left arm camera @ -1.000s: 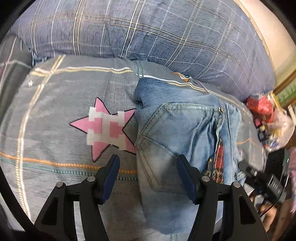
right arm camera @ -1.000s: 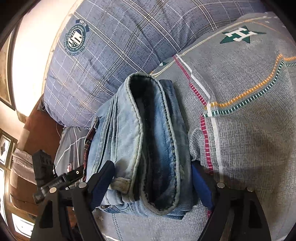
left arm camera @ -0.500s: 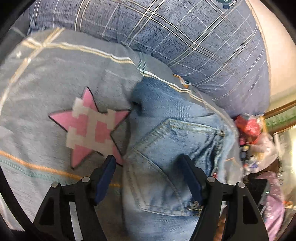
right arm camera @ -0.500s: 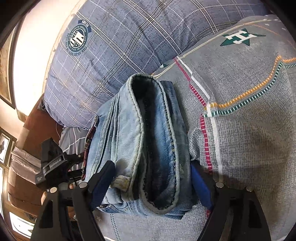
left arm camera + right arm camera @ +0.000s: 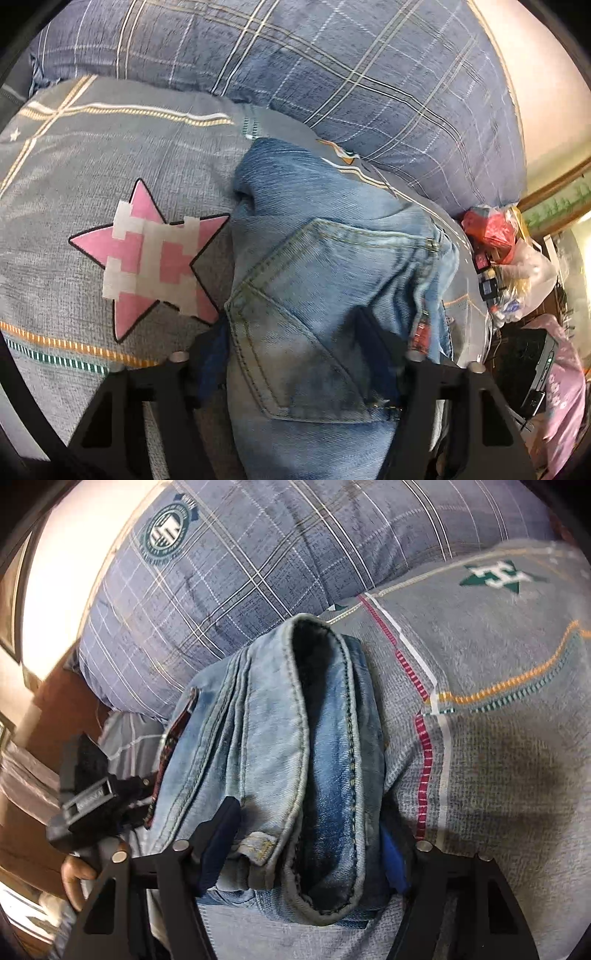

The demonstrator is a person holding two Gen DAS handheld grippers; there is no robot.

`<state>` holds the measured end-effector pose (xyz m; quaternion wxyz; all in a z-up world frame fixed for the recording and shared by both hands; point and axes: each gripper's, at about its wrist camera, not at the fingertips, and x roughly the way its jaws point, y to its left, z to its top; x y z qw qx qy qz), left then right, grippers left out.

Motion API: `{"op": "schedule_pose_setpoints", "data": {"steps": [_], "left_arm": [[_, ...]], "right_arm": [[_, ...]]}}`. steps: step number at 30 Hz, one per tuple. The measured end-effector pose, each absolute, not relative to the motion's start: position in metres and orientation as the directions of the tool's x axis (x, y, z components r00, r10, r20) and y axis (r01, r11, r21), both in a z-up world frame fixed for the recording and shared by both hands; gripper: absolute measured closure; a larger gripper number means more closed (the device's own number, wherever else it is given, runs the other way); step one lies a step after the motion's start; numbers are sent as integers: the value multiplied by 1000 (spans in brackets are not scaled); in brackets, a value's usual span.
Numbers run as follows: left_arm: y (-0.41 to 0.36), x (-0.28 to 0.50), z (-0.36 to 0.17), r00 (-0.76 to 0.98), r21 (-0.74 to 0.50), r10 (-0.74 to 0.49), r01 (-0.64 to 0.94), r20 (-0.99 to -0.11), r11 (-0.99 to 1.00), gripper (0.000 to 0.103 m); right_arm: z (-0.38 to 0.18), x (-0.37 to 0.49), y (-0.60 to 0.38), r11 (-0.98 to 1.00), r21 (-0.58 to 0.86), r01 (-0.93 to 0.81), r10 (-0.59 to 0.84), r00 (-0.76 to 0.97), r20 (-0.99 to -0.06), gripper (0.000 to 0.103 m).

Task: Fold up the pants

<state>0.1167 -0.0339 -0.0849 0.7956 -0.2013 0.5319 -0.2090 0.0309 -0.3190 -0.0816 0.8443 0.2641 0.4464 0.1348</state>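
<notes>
Big grey bedspread fills the lower ground here, striped seams running across it, and behind it sits a fat blue plaid pillow, the same pillow showing a round green crest in the right wrist view. On the spread, right up against the pillow's foot, lie the jeans, folded down into a thick light-blue bundle. From the left wrist camera the bundle's long axis runs away from the lens toward the pillow, back pocket face up, the rounded fold at the far end nearly touching the pillow. From the right wrist camera you get the bundle end-on and lengthwise too, stacked layers on edge, a dark hollow between two stitched hems, far end pointing at the pillow. A pink star patch sits on the spread just beside the denim's left edge. Down to the tools: the left gripper has its jaws spread wide, one dark blue pad at the bundle's left edge, the other pressed on the pocket side, nothing pinched. The right gripper is likewise spread, its fingers straddling the near end of the bundle, a pad at each flank, not clamped. A green star emblem marks the spread far right.
</notes>
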Motion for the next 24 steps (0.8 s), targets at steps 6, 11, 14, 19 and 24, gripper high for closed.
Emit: {"op": "schedule_pose_setpoints", "data": {"steps": [6, 11, 14, 19, 24], "left_arm": [[-37, 98, -68, 424, -464, -490, 170, -762, 869, 65], [-29, 87, -50, 455, -441, -490, 218, -743, 871, 69], [-13, 81, -44, 464, -446, -492, 214, -737, 869, 70], [11, 69, -45, 460, -466, -500, 196, -733, 863, 71], [12, 70, -71, 438, -436, -456, 152, -775, 887, 69]], "right_arm": [[-67, 28, -302, 884, 468, -10, 385, 586, -713, 45], [-44, 19, -279, 912, 406, -65, 360, 604, -711, 46], [-39, 16, -262, 922, 377, -86, 351, 593, -725, 46], [-35, 10, -251, 915, 392, -89, 365, 594, -717, 46], [-38, 10, -241, 940, 330, -83, 315, 580, -751, 46]]}}
